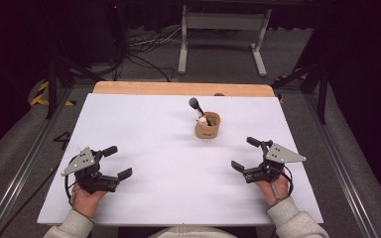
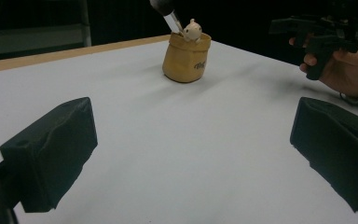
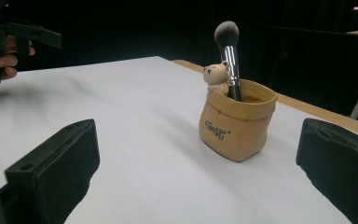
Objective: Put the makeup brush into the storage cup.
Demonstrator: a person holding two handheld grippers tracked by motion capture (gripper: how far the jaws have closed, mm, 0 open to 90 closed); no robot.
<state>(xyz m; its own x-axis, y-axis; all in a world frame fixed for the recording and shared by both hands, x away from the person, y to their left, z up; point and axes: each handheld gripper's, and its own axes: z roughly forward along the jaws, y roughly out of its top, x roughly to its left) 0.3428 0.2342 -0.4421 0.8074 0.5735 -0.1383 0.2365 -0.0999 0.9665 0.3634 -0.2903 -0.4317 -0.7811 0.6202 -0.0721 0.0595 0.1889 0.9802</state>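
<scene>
A small tan sack-shaped pot point(image 1: 208, 126) point(image 2: 185, 58) point(image 3: 237, 123) stands upright on the white table top point(image 1: 168, 148), right of centre toward the back. A makeup brush point(image 1: 198, 109) point(image 3: 229, 56) with a dark bristle head leans out of it, beside a little bear figure point(image 3: 216, 77) point(image 2: 192, 31) on the rim. My left gripper point(image 1: 117, 161) rests near the front left, open, nothing between its jaws. My right gripper point(image 1: 246, 154) sits at the front right, open and empty too. Both are well short of the pot.
A wooden strip point(image 1: 178, 89) runs along the table's far edge. Beyond it stand a white metal frame point(image 1: 223, 34) and cables on the floor point(image 1: 144, 47). Dark stands flank the table on both sides.
</scene>
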